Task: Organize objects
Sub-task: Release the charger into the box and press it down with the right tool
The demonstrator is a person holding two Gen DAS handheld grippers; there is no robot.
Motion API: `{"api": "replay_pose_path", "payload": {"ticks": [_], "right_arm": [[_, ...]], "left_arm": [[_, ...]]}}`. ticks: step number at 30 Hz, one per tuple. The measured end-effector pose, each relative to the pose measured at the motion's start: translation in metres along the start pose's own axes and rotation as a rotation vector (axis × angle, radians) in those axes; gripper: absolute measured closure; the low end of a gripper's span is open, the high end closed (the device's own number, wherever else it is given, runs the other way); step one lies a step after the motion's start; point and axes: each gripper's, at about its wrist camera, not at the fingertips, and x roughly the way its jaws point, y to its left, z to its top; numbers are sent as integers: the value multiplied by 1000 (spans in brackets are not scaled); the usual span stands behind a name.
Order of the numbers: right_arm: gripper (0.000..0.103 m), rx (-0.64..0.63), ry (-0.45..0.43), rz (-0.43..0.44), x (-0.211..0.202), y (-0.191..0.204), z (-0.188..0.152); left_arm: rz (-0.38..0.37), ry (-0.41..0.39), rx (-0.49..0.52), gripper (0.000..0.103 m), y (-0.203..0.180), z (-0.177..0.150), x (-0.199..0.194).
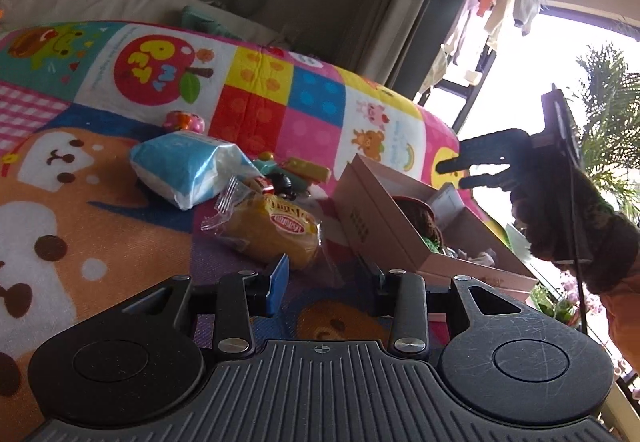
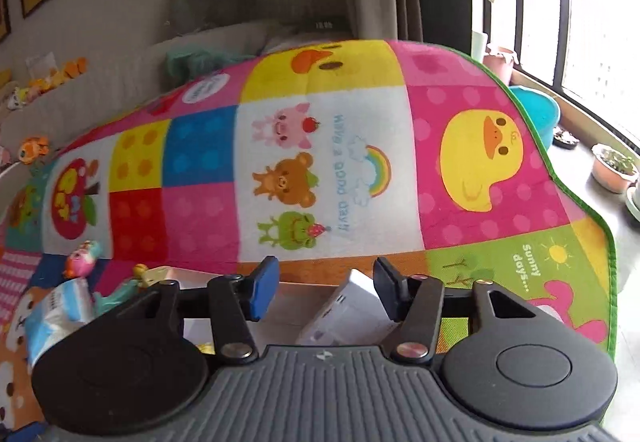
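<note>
- Bright patchwork play mat [image 1: 256,90] with cartoon animals covers the whole surface, and everything sits on it.
- Left gripper [image 1: 324,274] hangs low over the mat with its jaws partly apart and nothing between them; the blue pad on one finger [image 1: 279,279] is bare.
- Just ahead of it lies a clear-wrapped yellow bun [image 1: 272,230], close to the blue pad but I can't tell if they touch.
- Further ahead and to its left is a blue and white pouch [image 1: 188,170], with a jumble of small toys [image 1: 288,174] just behind the bun.
- Ahead on its right stands an open pink cardboard box [image 1: 380,218] with stuff already inside, a brown knitted-looking thing among it.
- Right gripper [image 1: 452,174] shows up dark against the window, above the box's far side, fingers parted and empty.
- From its own camera the right gripper's jaws are apart with only mat and a white carton [image 2: 348,314] below them, nothing held.
</note>
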Motion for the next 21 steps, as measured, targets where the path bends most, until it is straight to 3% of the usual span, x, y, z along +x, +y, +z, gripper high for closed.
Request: {"api": "replay_pose_path", "payload": {"ticks": [3, 6, 7, 12, 21], "right_arm": [[54, 62, 57, -3, 15, -1, -6], [55, 131, 143, 156, 13, -1, -14], [55, 143, 150, 161, 10, 0, -16], [55, 26, 44, 40, -18, 11, -26], [45, 28, -15, 61, -60, -10, -44]], "left_arm": [[-12, 2, -33, 63, 5, 1, 0], [-17, 5, -55, 63, 9, 2, 1], [-16, 3, -57, 63, 9, 2, 1], [-1, -1, -36, 63, 6, 2, 1], [69, 0, -6, 63, 2, 3, 2]]}}
